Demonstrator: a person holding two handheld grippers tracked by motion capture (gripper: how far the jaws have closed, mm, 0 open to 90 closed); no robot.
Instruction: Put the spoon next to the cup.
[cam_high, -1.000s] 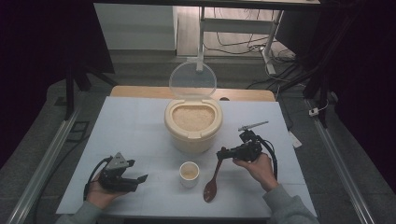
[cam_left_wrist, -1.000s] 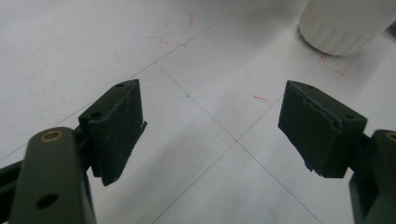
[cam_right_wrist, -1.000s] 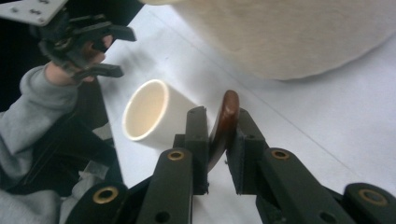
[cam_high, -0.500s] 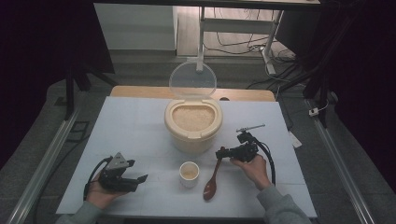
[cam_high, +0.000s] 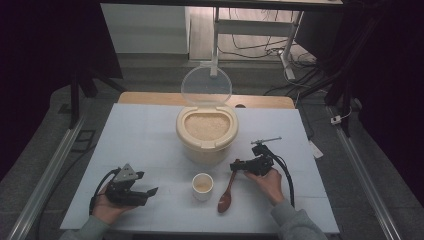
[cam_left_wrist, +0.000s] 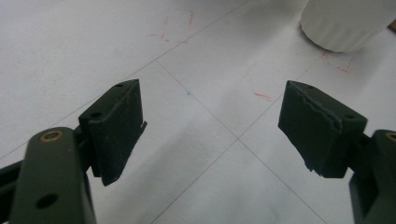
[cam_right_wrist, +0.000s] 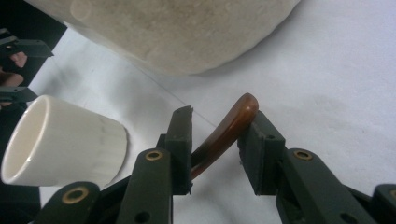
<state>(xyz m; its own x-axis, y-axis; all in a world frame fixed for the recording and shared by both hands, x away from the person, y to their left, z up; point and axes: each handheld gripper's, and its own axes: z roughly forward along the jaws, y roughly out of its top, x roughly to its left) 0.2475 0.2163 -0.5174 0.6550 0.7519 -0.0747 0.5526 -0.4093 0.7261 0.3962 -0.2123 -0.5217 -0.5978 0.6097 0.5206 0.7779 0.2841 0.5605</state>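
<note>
A brown wooden spoon (cam_high: 226, 197) lies with its bowl on the white table (cam_high: 140, 140), to the right of a small white cup (cam_high: 202, 186). Its handle (cam_right_wrist: 229, 130) rises between the jaws of my right gripper (cam_high: 234, 166). Those jaws have just been opening and stand wider than the handle, which leans on one pad (cam_right_wrist: 258, 140). Behind the cup stands a cream rice container (cam_high: 205, 135) full of grain, with its clear lid (cam_high: 206, 86) flipped up. My left gripper (cam_high: 150, 192) rests at the front left, open and with nothing between its jaws (cam_left_wrist: 212, 121).
The cup (cam_right_wrist: 60, 140) and the container's wall (cam_right_wrist: 177, 32) sit close in front of the right gripper. The cup's base (cam_left_wrist: 345, 23) shows in the left gripper view. A wooden board (cam_high: 150, 98) lies behind the table. Metal rails (cam_high: 45, 175) flank both sides.
My right hand has sunk a little toward the table with the spoon's handle, and its jaws have spread apart. The left hand has kept still.
</note>
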